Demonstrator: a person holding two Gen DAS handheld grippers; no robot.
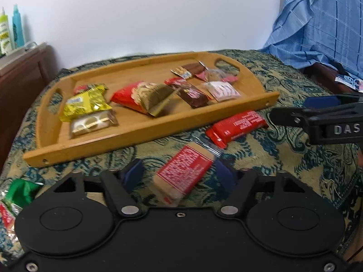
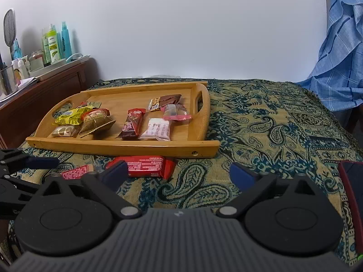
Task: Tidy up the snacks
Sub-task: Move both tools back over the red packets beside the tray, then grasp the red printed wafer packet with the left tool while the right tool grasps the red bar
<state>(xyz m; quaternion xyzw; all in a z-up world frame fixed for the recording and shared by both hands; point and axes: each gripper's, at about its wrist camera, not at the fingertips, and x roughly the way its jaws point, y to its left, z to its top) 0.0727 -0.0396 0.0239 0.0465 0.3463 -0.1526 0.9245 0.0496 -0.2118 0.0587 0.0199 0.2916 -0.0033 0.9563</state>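
Snacks in assorted wrappers are mostly gathered already in the shallow bamboo tray (image 2: pixel 204 146) with cut-out handles, which lies toward the back edge of the paisley-patterned teal and beige cloth (image 2: pixel 272 122). Inside the tray a yellow foil packet (image 1: pixel 85 104), a red and gold biscuit bag (image 1: pixel 140 98), a dark brown bar (image 1: pixel 189 93), a white and pink sachet (image 1: pixel 223 90) and several smaller sweets are seen. The task is judged well advanced but not finished: a cream wafer pack with a red label (image 1: pixel 183 172) and a red rectangular bar (image 1: pixel 238 124) lie on the cloth just in front of the tray's near edge, and a green packet (image 1: pixel 19 192) is seen at the cloth's left edge.

The left gripper (image 1: pixel 179 175) is tilted downward over the wafer pack, which lies between its blue pads (image 1: pixel 133 172); the jaws are half drawn in, yet gaps show on both sides, so no grip is judged made. The right gripper (image 2: pixel 179 174) is held low above bare cloth near the front edge, its jaws spread wide and empty, with the red bar just beside its left finger.
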